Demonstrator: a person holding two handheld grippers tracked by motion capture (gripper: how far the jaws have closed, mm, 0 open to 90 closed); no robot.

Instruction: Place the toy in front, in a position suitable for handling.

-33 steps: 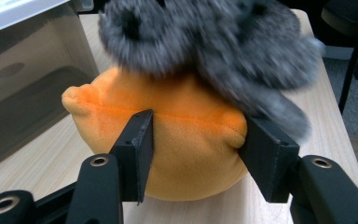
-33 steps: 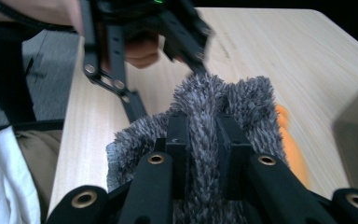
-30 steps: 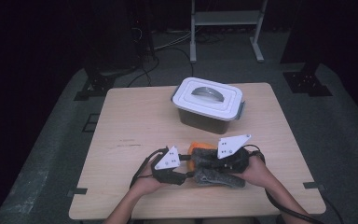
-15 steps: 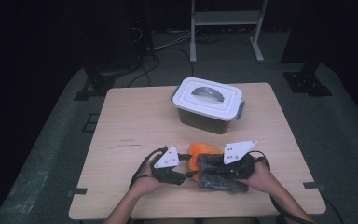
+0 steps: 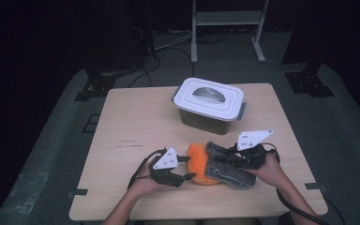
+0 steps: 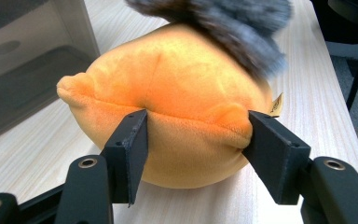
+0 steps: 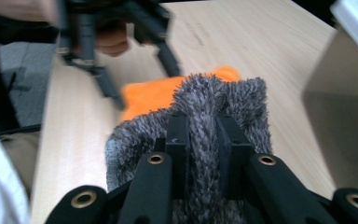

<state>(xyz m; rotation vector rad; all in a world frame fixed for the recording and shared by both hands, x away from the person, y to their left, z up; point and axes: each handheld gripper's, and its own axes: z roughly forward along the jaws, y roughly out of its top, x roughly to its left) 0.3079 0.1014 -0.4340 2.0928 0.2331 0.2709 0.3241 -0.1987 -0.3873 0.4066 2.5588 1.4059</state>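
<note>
Pinching a fold of the grey fuzzy cloth (image 7: 205, 140) tightly between its jaws, the right gripper (image 7: 200, 140) holds it draped over the orange plush toy (image 6: 172, 102). The left gripper (image 6: 193, 140) has just been opening; its jaws flank the toy's seam, the pads (image 6: 133, 149) at its sides and hardly pressing. Toy and cloth lie at the near middle of the surface (image 5: 136, 122). Farther off stands a lidded plastic container (image 5: 209, 104).
</note>
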